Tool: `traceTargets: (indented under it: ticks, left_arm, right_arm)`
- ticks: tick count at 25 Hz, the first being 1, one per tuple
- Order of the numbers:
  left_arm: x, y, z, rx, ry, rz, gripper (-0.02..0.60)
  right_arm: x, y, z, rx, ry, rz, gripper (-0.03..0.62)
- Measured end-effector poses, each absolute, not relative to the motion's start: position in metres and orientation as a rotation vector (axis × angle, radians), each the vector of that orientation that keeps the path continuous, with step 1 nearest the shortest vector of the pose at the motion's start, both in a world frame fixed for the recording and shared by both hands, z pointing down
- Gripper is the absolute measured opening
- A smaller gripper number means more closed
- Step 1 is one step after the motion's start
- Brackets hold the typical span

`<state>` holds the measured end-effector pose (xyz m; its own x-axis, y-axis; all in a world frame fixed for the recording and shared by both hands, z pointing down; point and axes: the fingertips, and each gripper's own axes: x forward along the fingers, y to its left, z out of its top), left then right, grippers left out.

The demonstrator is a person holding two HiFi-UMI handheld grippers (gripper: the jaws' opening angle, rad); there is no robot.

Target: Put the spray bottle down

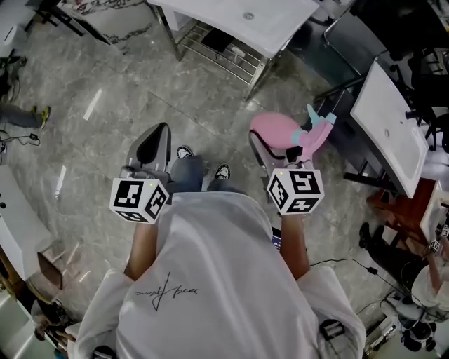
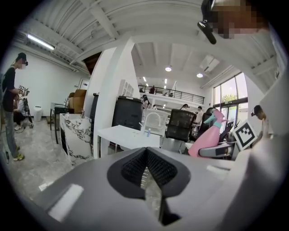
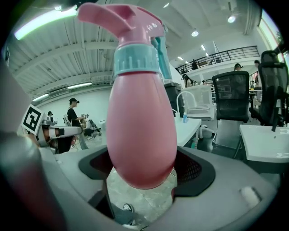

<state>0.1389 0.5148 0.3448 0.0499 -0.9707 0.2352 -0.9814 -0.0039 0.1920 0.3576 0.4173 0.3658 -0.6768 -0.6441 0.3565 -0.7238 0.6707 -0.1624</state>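
Right gripper view: our right gripper [image 3: 145, 170] is clamped on the pink spray bottle [image 3: 142, 117], and our left gripper [image 2: 146, 170] is pinched closed with nothing in it.

From the person's head, the left gripper [image 1: 156, 140] sits at 10 o'clock and the right gripper [image 1: 279, 145] at 2 o'clock, with the spray bottle [image 1: 277, 128] between the right one's jaws. A table [image 1: 231, 17] stands beyond both at 12 o'clock, and a second table [image 1: 389, 119] at 3 o'clock.
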Motion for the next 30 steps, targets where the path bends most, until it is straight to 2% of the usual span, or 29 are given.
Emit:
traceTargets:
  ticks: [13,30]
  left_arm:
    - [0.122,0.444,0.358,2.032,-1.888,-0.048,0.028]
    - [0.027,0.351,0.359,2.086,-1.816,0.012,0.028]
  right_arm:
    - [0.319,0.359,0.361,1.065,-2.574,0.366,0.397]
    - [0.215,0.276,0.364,1.059,-2.522,0.384,0.399]
